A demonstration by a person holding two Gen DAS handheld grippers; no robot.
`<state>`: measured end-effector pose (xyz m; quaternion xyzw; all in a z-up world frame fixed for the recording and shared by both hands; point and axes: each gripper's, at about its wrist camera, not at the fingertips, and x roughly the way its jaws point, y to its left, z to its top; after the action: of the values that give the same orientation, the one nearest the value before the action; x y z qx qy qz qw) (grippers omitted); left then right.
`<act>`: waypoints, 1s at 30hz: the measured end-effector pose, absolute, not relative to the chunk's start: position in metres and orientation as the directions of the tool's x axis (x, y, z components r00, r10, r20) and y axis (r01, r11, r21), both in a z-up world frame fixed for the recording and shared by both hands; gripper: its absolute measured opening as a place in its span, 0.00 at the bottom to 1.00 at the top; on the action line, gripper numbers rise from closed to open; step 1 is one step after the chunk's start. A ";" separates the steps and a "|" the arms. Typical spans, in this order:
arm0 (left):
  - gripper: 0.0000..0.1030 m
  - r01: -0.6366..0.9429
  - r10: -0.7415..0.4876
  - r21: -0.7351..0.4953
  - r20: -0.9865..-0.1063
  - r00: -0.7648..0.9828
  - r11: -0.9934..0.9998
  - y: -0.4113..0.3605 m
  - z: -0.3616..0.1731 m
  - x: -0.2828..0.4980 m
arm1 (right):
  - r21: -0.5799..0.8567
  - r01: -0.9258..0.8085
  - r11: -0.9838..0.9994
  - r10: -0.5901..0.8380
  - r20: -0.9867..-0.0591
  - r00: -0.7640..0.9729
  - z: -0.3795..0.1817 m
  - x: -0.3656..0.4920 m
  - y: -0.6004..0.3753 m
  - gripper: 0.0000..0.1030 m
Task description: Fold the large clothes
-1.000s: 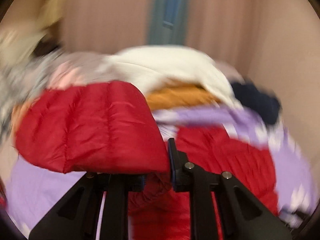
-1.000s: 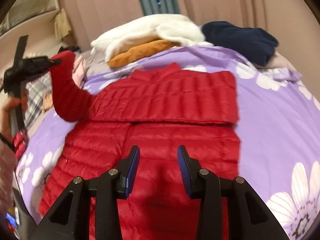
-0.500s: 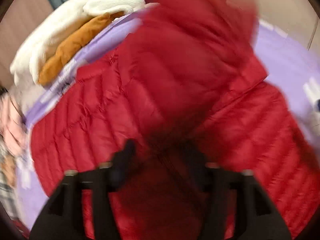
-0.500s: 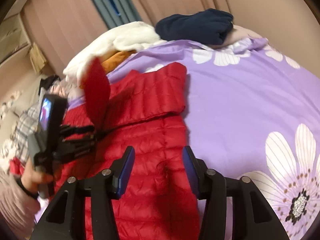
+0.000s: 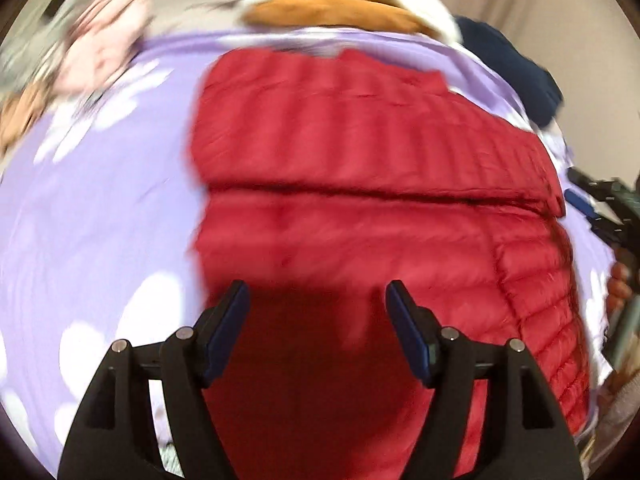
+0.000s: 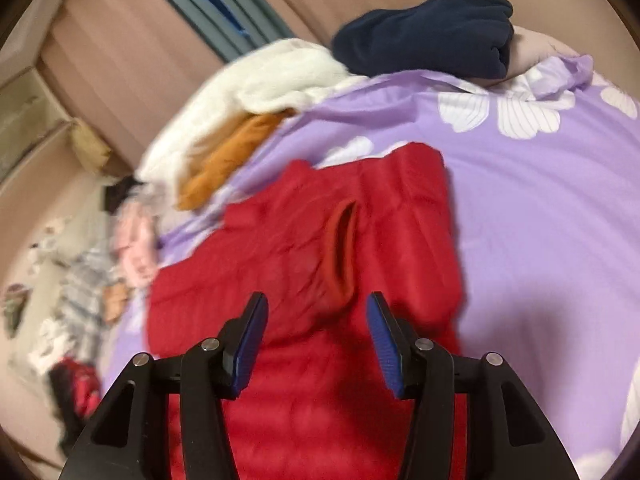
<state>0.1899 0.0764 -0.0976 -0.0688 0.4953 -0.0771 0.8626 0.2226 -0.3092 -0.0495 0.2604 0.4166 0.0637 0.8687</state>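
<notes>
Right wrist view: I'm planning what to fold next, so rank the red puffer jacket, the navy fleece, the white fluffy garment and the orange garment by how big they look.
1. red puffer jacket, though nearest the camera
2. white fluffy garment and navy fleece, too alike to rank
3. orange garment, partly covered

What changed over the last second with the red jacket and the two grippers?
The left gripper let go of the red jacket's sleeve, which it had held raised; its jaws have just been opening, nothing between them, and the sleeve now lies folded across the jacket's body. The right gripper's jaws have been opening too, also empty. The purple bedsheet and piled clothes stayed put.
</notes>
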 end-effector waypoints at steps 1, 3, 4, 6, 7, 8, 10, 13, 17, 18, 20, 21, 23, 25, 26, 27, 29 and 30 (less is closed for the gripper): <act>0.69 0.034 -0.212 -0.224 -0.844 0.493 0.974 0.087 -0.100 0.183 | 0.512 0.124 0.850 0.335 -0.707 0.623 -0.058 0.230 -0.308 0.49; 0.69 -0.006 -0.229 -0.264 -0.846 0.481 0.964 0.100 -0.104 0.171 | 0.547 0.148 0.824 0.376 -0.722 0.581 -0.071 0.240 -0.303 0.40; 0.69 -0.025 -0.228 -0.272 -0.848 0.479 0.962 0.106 -0.106 0.163 | 0.552 0.150 0.820 0.380 -0.722 0.579 -0.072 0.239 -0.301 0.23; 0.69 -0.047 -0.222 -0.277 -0.849 0.480 0.960 0.113 -0.106 0.158 | 0.531 0.137 0.836 0.363 -0.723 0.588 -0.063 0.230 -0.294 0.18; 0.69 -0.055 -0.223 -0.284 -0.847 0.483 0.957 0.116 -0.106 0.155 | 0.525 0.117 0.843 0.361 -0.713 0.601 -0.055 0.221 -0.292 0.17; 0.69 -0.060 -0.225 -0.289 -0.845 0.486 0.955 0.118 -0.105 0.149 | 0.515 0.100 0.851 0.356 -0.707 0.611 -0.046 0.209 -0.289 0.17; 0.69 -0.068 -0.231 -0.302 -0.839 0.492 0.951 0.122 -0.103 0.143 | 0.483 0.095 0.870 0.329 -0.714 0.618 -0.038 0.196 -0.291 0.17; 0.73 -0.078 -0.235 -0.312 -0.838 0.492 0.947 0.125 -0.105 0.141 | 0.346 0.155 0.925 0.196 -0.785 0.588 -0.046 0.200 -0.300 0.17; 0.73 -0.083 -0.257 -0.337 -0.835 0.487 0.938 0.125 -0.105 0.135 | 0.287 0.197 0.938 0.154 -0.849 0.505 -0.055 0.206 -0.311 0.28; 0.74 -0.080 -0.261 -0.341 -0.832 0.490 0.937 0.125 -0.104 0.133 | 0.257 0.193 0.947 0.126 -0.848 0.515 -0.048 0.204 -0.308 0.32; 0.75 -0.071 -0.263 -0.339 -0.832 0.488 0.938 0.124 -0.103 0.130 | 0.135 0.184 0.974 0.006 -0.820 0.572 -0.025 0.194 -0.295 0.35; 0.76 -0.070 -0.264 -0.338 -0.833 0.487 0.939 0.124 -0.103 0.128 | 0.095 0.170 0.981 -0.029 -0.792 0.609 -0.014 0.189 -0.289 0.35; 0.76 -0.065 -0.268 -0.338 -0.835 0.481 0.939 0.125 -0.103 0.125 | 0.108 0.084 0.991 0.021 -0.727 0.686 0.001 0.184 -0.277 0.35; 0.76 -0.071 -0.275 -0.348 -0.835 0.477 0.935 0.125 -0.105 0.124 | 0.149 0.001 0.989 0.108 -0.717 0.689 -0.003 0.191 -0.268 0.35; 0.76 -0.075 -0.276 -0.351 -0.835 0.476 0.933 0.126 -0.106 0.122 | 0.154 -0.020 0.988 0.127 -0.726 0.676 -0.012 0.199 -0.262 0.35; 0.76 -0.079 -0.276 -0.353 -0.836 0.474 0.932 0.125 -0.107 0.122 | 0.143 -0.020 0.989 0.120 -0.739 0.663 -0.020 0.205 -0.258 0.35; 0.76 -0.084 -0.277 -0.355 -0.839 0.468 0.931 0.123 -0.109 0.122 | 0.116 -0.014 0.993 0.103 -0.807 0.581 -0.053 0.224 -0.251 0.35; 0.76 -0.084 -0.280 -0.356 -0.840 0.464 0.931 0.122 -0.109 0.121 | 0.103 -0.006 0.995 0.090 -0.840 0.535 -0.073 0.233 -0.249 0.35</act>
<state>0.1213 0.1222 -0.1092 -0.1768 0.5144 -0.0587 0.8371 0.2335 -0.2489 -0.0733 0.0438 0.4814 0.0273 0.8750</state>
